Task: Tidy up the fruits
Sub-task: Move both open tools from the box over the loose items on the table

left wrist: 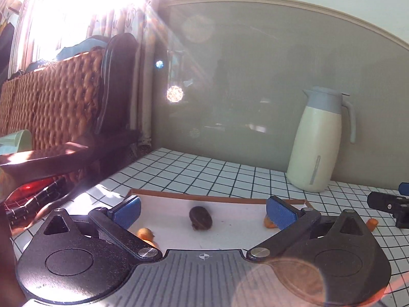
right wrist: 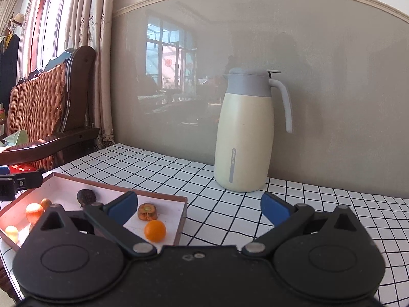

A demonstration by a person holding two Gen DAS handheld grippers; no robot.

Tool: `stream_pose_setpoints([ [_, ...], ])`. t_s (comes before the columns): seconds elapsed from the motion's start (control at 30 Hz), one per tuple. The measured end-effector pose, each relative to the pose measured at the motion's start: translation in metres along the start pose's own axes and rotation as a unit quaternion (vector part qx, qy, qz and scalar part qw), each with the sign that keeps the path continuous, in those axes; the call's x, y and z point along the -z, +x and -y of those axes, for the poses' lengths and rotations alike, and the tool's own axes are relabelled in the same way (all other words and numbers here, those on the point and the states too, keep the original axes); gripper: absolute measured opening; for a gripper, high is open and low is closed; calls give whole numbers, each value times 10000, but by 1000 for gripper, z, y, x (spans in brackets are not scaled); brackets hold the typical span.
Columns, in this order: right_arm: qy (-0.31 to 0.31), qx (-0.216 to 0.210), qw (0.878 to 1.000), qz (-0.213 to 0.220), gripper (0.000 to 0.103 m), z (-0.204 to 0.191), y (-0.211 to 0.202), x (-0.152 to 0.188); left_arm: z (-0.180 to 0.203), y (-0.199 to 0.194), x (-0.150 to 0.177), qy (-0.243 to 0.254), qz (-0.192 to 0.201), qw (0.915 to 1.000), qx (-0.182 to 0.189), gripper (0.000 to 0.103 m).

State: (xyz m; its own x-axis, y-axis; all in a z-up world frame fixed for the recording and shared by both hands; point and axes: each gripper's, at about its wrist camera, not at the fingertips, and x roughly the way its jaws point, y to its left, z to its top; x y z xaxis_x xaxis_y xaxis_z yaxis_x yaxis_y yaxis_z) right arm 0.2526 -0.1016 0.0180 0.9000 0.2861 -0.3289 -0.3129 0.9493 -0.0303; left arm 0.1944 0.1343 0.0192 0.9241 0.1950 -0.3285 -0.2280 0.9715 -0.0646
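Note:
A shallow brown-rimmed tray (right wrist: 182,212) with a white floor lies on the checked table. In the right wrist view it holds a dark wrinkled fruit (right wrist: 86,196), a brownish dried fruit (right wrist: 147,211), a round orange (right wrist: 155,230), further oranges (right wrist: 34,212) and a yellow fruit (right wrist: 11,232) at the left. My right gripper (right wrist: 199,206) is open and empty, to the right of the tray above the table. My left gripper (left wrist: 203,211) is open and empty, low over the tray (left wrist: 204,199), with the dark fruit (left wrist: 200,218) between its fingers. Orange pieces (left wrist: 145,232) lie near its left finger.
A cream and grey thermos jug (right wrist: 245,133) stands at the back of the table against the wall. A wicker-backed wooden chair (right wrist: 43,107) stands left of the table. The right gripper's tip (left wrist: 388,206) shows at the right edge of the left wrist view.

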Motion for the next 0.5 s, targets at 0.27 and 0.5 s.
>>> stream_pose_setpoints([
  [0.27, 115, 237, 9997, -6, 95, 35, -18, 9, 51, -3, 3, 377, 186, 9982, 421, 103],
  [0.5, 234, 542, 9982, -86, 90, 71, -28, 21, 103, 0, 5, 508, 193, 9950, 836, 103],
])
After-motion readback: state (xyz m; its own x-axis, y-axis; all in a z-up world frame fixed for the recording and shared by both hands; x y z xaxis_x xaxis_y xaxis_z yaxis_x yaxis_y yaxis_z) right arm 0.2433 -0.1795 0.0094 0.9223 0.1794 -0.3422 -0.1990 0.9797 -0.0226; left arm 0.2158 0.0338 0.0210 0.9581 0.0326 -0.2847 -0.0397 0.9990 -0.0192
